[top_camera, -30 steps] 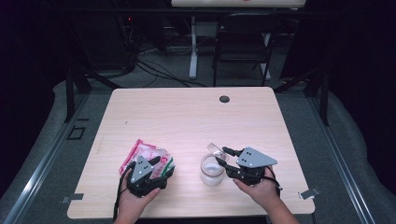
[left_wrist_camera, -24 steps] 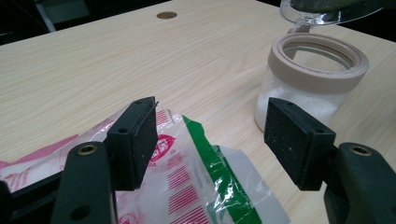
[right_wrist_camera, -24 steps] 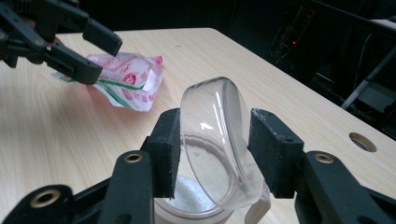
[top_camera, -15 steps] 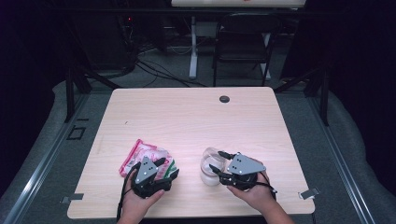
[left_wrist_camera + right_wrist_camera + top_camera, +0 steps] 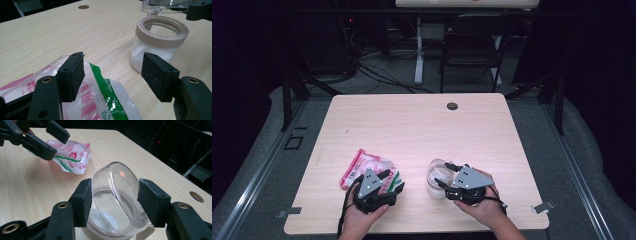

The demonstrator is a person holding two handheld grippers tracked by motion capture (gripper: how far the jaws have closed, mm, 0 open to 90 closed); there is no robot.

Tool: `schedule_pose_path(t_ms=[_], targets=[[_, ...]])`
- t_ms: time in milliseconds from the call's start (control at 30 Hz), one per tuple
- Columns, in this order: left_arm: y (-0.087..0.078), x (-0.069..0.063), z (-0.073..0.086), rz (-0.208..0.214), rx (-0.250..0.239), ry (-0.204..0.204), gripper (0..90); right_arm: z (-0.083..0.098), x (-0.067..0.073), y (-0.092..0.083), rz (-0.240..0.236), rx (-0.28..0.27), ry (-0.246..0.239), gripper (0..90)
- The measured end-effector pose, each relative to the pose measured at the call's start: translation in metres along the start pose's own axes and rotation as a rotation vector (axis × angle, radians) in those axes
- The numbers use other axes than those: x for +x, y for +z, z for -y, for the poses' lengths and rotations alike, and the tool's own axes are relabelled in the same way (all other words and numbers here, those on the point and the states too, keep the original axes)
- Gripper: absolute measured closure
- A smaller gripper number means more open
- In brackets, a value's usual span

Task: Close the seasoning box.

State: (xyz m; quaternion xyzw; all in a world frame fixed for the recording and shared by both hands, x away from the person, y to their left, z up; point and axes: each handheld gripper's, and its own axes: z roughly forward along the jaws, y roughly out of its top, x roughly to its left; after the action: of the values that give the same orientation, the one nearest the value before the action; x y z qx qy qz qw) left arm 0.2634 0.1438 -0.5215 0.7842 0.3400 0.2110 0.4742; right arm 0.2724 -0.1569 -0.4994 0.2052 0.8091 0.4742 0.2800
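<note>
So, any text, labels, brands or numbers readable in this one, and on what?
Plastic packet: pink characters along its left edge, too blurred to read; a pink barcode with no legible digits.
Same packet, right gripper view: a round red logo and pink print, too small to read.
Jar and its clear lid: no print.
Table: none.

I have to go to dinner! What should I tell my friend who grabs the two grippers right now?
Left gripper: open, hovering over the bag, not holding it.
Right gripper: jaws have just been opening; the clear lid sits between them, apparently no longer squeezed.
Things: the bag lies flat on the table; the jar of white powder stands beside it.
Done: the lid is tipped up, the jar is open.
Left: probably pick up the bag and bring it to the jar, then close the lid.
</note>
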Motion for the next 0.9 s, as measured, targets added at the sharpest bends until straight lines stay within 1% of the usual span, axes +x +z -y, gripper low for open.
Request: schedule_pose_path(t_ms=[100,267,333,367,533,900], targets=[[-0.0009,0.0003,-0.0004,-0.008,-0.005,0.002,35.0,-0.0004,0.0004,0.0003,-0.024,0.005,0.015,45.0],[-0.0034,0.0022,-0.0011,-0.016,-0.003,-0.003,34.9,-0.0007,0.0021,0.0018,-0.049,0.011,0.018,44.9],[-0.0034,0.0027,-0.0007,-0.02,-0.008,-0.007,34.9,-0.0011,0.002,0.0016,-0.05,0.012,0.018,44.9],[-0.0035,0.003,-0.0005,-0.02,-0.009,-0.009,34.9,-0.0011,0.002,0.0017,-0.052,0.006,0.026,44.9],[-0.0022,0.0032,0.0009,-0.023,-0.004,-0.013,34.9,-0.0008,0.0,0.0012,-0.057,0.01,0.037,44.9],[-0.0041,0.0039,0.0009,-0.027,0.0,-0.009,34.9,-0.0003,-0.0014,0.0008,-0.052,0.007,0.048,45.0]])
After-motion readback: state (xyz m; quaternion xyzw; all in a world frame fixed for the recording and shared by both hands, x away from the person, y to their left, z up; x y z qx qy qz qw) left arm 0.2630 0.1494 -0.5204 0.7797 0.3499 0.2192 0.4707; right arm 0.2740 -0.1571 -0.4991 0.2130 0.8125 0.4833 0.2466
